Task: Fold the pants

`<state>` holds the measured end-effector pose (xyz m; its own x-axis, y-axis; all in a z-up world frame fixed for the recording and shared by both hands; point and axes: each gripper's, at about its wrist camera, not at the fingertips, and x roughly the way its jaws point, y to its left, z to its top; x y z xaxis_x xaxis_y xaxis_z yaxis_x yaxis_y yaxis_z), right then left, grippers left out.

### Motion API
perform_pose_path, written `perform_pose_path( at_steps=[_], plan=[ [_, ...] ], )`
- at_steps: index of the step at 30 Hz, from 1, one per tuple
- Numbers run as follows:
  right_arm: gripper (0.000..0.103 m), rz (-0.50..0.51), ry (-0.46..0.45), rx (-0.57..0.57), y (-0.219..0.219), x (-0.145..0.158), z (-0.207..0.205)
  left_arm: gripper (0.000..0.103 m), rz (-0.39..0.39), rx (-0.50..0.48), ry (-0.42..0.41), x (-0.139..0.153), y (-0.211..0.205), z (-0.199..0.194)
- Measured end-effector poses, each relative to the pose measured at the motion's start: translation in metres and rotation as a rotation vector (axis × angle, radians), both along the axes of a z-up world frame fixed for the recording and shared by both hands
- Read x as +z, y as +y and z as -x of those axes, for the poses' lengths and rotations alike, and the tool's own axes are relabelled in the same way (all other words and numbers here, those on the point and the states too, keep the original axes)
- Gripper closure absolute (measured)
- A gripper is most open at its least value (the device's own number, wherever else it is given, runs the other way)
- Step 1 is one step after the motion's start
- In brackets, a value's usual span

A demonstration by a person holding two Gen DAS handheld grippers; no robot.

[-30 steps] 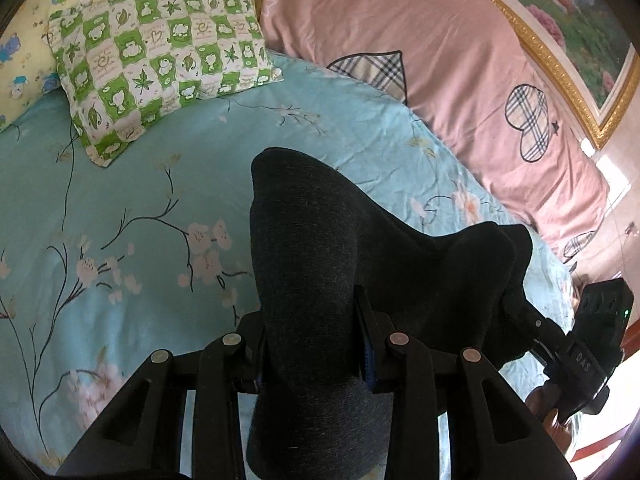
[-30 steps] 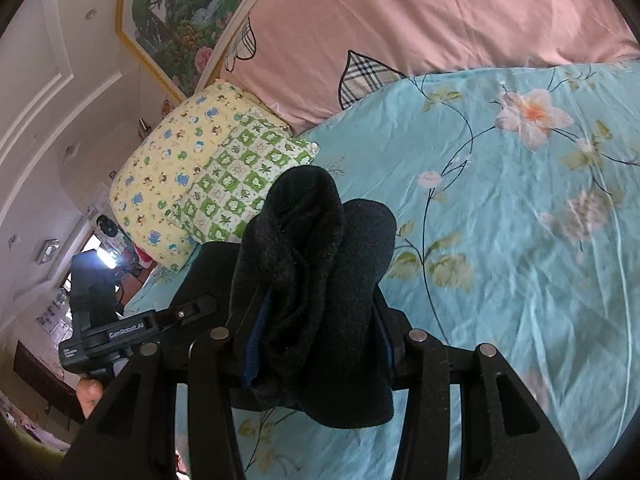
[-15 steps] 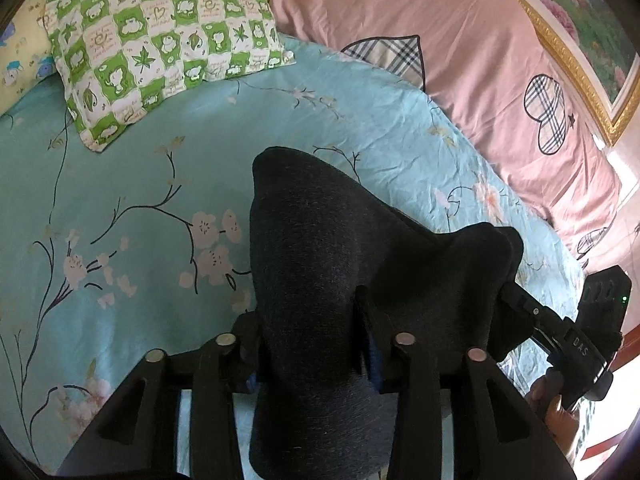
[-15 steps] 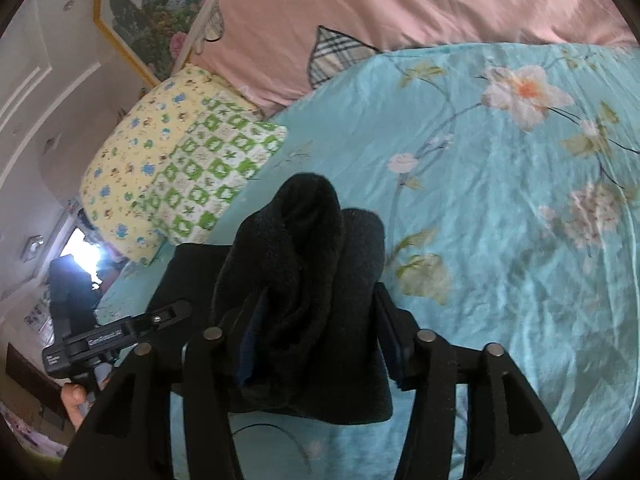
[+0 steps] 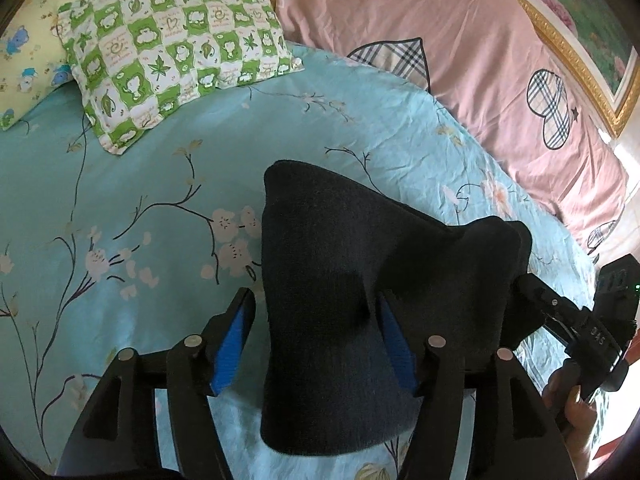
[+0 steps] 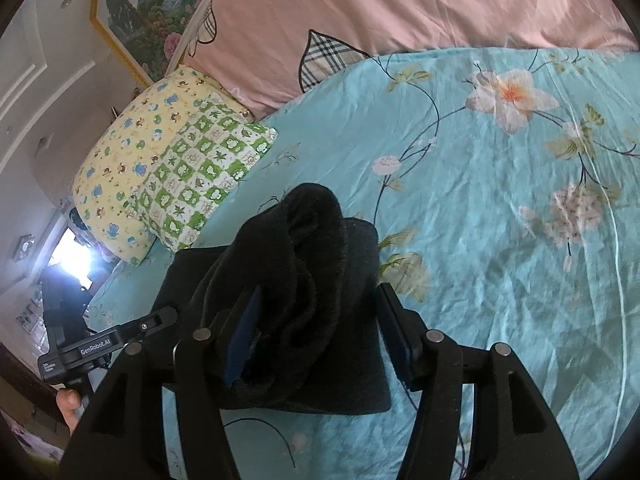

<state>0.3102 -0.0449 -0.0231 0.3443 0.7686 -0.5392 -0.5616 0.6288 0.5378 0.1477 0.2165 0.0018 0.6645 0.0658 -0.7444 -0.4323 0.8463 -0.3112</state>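
On the bed sheet, folded dark pants between both opening grippers

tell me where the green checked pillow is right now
The green checked pillow lies at the head of the turquoise bed sheet, overlapping the yellow pillow, upper left in both views, beyond the dark pants.

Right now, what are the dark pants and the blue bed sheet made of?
The pants look like thick, soft knit, maybe fleece or wool: matte, dark, with a fuzzy nap and plump rolled edges. The bed sheet looks like thin smooth woven cloth, perhaps cotton: printed flowers, fine creases, a slight sheen. The exact fibre of either cannot be told.
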Motion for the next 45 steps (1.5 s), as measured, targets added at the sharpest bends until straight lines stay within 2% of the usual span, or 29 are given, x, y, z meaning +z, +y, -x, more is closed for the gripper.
perform_pose_path(
  at_steps=[4, 17, 21, 25, 30, 39, 45],
  plan=[
    [0.031, -0.020, -0.031, 0.013, -0.002, 0.009, 0.009, 0.037, -0.025, 0.001, -0.005, 0.005, -0.004, 0.008],
    [0.019, -0.002, -0.135, 0.081, -0.005, 0.026, 0.048, 0.033, -0.045, -0.015, -0.010, 0.011, -0.022, 0.037],
    [0.016, -0.002, -0.177, 0.108, -0.006, 0.031, 0.061, 0.029, -0.066, -0.011, -0.009, 0.013, -0.029, 0.049],
    [0.009, 0.018, -0.238, 0.133, -0.007, 0.033, 0.078, 0.029, -0.076, -0.008, -0.006, 0.011, -0.035, 0.059],
    [0.008, 0.098, -0.304, 0.166, -0.003, 0.030, 0.095, 0.029, -0.132, -0.008, 0.019, 0.008, -0.047, 0.067],
    [0.008, 0.207, -0.335, 0.206, 0.007, 0.018, 0.112, 0.025, -0.276, -0.014, 0.067, 0.006, -0.068, 0.074],
    [0.007, 0.230, -0.358, 0.196, 0.006, 0.018, 0.117, 0.024, -0.286, -0.009, 0.074, 0.005, -0.070, 0.077]
  ],
)
